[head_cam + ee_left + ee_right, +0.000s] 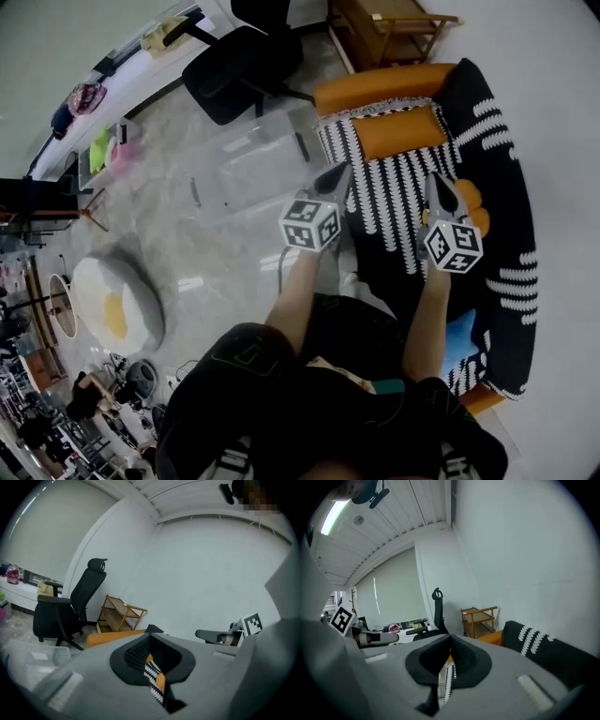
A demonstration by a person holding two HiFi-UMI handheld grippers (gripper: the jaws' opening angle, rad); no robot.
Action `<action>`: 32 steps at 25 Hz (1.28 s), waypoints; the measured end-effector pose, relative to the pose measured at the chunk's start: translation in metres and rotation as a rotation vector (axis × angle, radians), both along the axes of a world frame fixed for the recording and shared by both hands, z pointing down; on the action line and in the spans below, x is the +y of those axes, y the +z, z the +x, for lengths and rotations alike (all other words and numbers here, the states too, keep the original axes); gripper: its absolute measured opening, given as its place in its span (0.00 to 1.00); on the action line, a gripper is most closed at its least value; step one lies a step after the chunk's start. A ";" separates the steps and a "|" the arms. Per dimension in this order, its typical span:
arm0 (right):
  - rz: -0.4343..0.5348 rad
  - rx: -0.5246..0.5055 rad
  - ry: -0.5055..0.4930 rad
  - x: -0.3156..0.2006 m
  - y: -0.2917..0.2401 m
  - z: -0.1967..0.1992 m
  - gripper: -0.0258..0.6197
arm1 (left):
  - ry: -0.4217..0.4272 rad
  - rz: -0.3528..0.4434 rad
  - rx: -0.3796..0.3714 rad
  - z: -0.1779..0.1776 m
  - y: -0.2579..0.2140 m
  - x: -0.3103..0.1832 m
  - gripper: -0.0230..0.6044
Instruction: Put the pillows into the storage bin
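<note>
closed left claw (336, 174), closed right claw (439, 182), pillow (389, 208)

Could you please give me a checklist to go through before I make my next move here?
1. Left gripper free: ok, jaws together, nothing held.
2. Right gripper free: ok, likewise shut and empty.
3. Jaws open for a grasp: not ok.
4. Pillow within reach: looks ok, the striped pillow lies on the sofa just ahead of both grippers.
5. Storage bin lid off: cannot tell; it stands on the floor left of the sofa.
6. Egg-shaped pillow binned: not ok, it lies on the floor.
</note>
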State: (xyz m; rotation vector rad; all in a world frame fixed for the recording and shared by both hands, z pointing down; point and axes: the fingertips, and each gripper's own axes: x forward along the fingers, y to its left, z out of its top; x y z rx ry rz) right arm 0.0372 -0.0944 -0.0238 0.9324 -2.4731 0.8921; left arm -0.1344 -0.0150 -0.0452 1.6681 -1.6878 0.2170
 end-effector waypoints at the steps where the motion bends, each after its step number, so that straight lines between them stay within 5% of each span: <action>1: -0.018 0.011 0.013 -0.008 0.010 -0.006 0.04 | 0.013 -0.017 0.018 -0.004 0.011 -0.009 0.05; 7: -0.113 0.071 0.067 -0.047 0.072 -0.055 0.04 | 0.106 -0.138 0.115 -0.032 0.084 -0.044 0.05; 13: -0.150 0.136 0.033 -0.072 0.112 -0.076 0.04 | 0.007 -0.180 0.224 -0.081 0.136 -0.075 0.05; 19: -0.246 0.140 0.029 -0.089 0.174 -0.049 0.04 | 0.026 -0.279 0.278 -0.052 0.197 -0.082 0.05; 32: -0.330 0.272 -0.156 -0.122 0.339 -0.023 0.04 | -0.160 -0.423 0.257 -0.026 0.342 -0.070 0.06</action>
